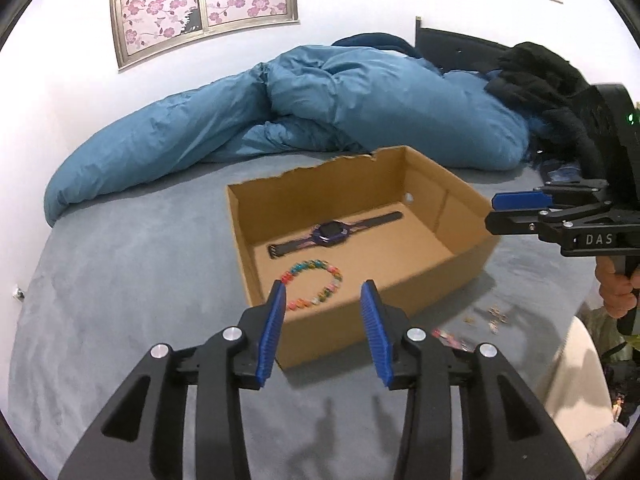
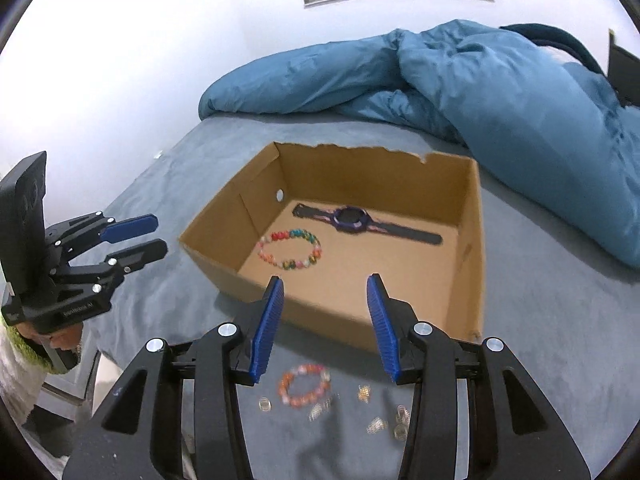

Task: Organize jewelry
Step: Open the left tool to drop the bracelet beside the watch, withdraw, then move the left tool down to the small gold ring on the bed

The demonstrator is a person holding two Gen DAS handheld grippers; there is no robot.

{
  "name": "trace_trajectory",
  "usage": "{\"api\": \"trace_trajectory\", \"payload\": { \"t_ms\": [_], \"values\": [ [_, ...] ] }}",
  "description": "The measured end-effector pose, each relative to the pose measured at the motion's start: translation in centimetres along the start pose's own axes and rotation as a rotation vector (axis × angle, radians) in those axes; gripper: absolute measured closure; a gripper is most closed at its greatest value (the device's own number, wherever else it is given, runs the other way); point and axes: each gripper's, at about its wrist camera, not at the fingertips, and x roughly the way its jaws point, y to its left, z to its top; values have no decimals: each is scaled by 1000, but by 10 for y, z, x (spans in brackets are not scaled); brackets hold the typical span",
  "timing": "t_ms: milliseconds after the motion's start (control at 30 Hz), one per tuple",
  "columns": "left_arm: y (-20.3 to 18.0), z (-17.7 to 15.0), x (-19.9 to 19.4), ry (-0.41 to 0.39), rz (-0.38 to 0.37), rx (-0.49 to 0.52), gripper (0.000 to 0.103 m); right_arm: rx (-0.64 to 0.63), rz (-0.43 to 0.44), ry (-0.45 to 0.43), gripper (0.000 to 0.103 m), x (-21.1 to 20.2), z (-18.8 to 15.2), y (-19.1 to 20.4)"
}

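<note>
Grey-blue fabric is covering the bed [image 2: 540, 320], and an open cardboard box [image 2: 472, 248] with a torn back edge is being carried on it. Inside the box, a purple watch [image 2: 352, 220] is lying flat toward the back wall, and a bead bracelet [image 2: 290, 250] of many colours is lying in a ring in front of it, apart from the watch. A second bead bracelet [image 2: 306, 386], orange and pink, is lying on the bed just outside the box's near wall, with small metal springs [image 2: 400, 420] scattered beside it.

A crumpled blue quilt [image 1: 320, 104] is heaped along the far side of the bed, against a white wall [image 1: 60, 80]. A window [image 1: 204, 0] covered in pink flower film is set in that wall. Dark clothing [image 1: 540, 76] is piled at the headboard end.

The left gripper [image 1: 324, 292] is being held over the near edge of the box, its blue fingers [image 1: 272, 336] spread with nothing between them. The right gripper [image 2: 326, 284] is being held above the loose bracelet and springs, its fingers [image 2: 382, 328] likewise spread and gripping nothing.
</note>
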Motion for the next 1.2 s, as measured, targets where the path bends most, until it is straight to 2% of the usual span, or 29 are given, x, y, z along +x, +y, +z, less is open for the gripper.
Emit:
{"api": "trace_trajectory", "payload": {
  "t_ms": [267,533,633,900,1200],
  "values": [
    [-25,-30,-6,5,-73,12,65,32,-20,-19,61,-22,-49,-7],
    [-50,-59,6,52,-131,29,65,89,-12,7,61,-16,-90,-7],
    [-61,-68,14,74,-148,48,65,92,-25,19,57,-10,-101,-2],
    [-89,-89,32,118,-148,128,65,91,-46,34,48,6,-124,10],
    [-102,-106,49,168,-144,182,64,84,-57,60,48,15,-145,5]
  ]
}}
